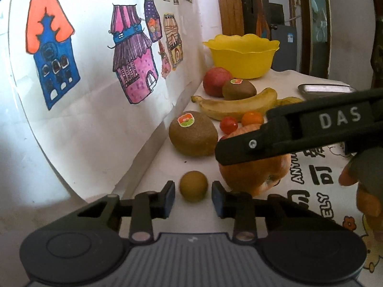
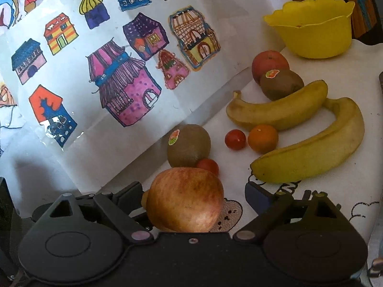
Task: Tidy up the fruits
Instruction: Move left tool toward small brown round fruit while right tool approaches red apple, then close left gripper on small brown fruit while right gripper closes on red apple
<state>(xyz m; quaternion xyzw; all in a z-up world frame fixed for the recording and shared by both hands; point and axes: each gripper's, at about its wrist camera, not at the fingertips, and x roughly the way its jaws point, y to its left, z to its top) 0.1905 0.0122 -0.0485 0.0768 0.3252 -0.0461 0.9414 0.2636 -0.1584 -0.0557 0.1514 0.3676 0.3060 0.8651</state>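
Left wrist view: left tongs low over the white table, their blue pads flanking a small round greenish-brown fruit. A thin gap shows on each side of it; pads not pressing, so the tongs are open around it. Just right of the small fruit, a large apple sits on the table. One black arm of the right tongs crosses over it from the right; a person's hand shows at the right edge. Behind: a stickered near kiwi, a red cherry tomato, an orange tomato, a banana, a far kiwi against a red apple, then a yellow bowl at the back. A metal tray lies at the right. A drawing of coloured houses hangs on the wall at the left.

Right wrist view: right tongs spread wide with the large apple between them. Right pad stands clear of the apple; left pad mostly hidden behind it. Open, no grip. Beyond the apple: near kiwi, a second red tomato touching the apple's far side, red cherry tomato, orange tomato, two bananas, far kiwi, red apple, yellow bowl.
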